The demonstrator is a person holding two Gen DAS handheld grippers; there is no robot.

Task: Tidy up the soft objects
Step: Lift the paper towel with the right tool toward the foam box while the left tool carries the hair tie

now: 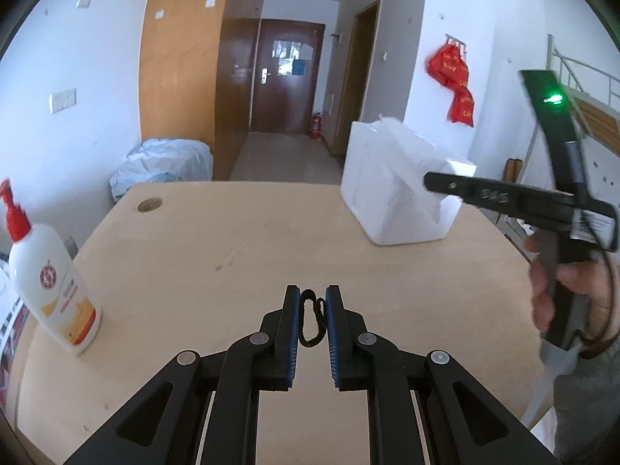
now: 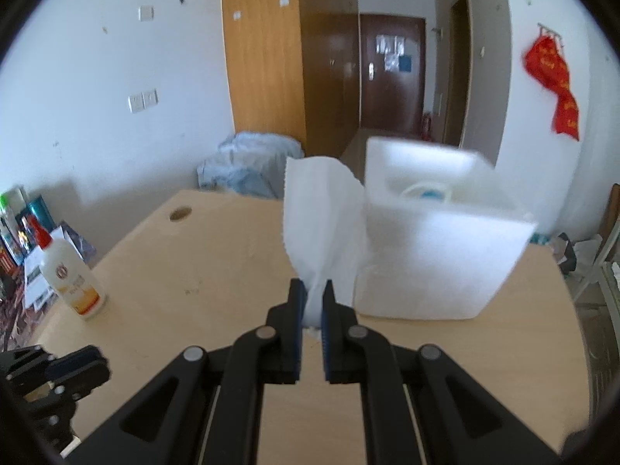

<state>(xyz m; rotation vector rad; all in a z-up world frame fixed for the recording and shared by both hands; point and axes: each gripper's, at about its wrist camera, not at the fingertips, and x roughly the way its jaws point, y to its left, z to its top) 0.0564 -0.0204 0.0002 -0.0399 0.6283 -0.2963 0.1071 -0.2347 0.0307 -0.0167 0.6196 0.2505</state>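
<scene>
My left gripper (image 1: 313,294) hovers low over the wooden table (image 1: 232,240), shut on a black elastic hair loop (image 1: 310,321) that hangs between its blue pads. My right gripper (image 2: 313,290) is shut on a white paper tissue (image 2: 321,209), which stands up from the jaws just left of an open white foam box (image 2: 438,255). In the left wrist view the right gripper (image 1: 428,183) is raised in front of that box (image 1: 372,201), with a person's hand (image 1: 562,283) on its handle. Something white and blue (image 2: 428,193) lies inside the box.
A white lotion bottle with a red pump (image 1: 50,283) stands at the table's left edge. A round cable hole (image 1: 149,205) sits at the far left corner. A pale bundle of plastic bags (image 1: 162,166) lies on the floor beyond the table. A corridor with a door is behind.
</scene>
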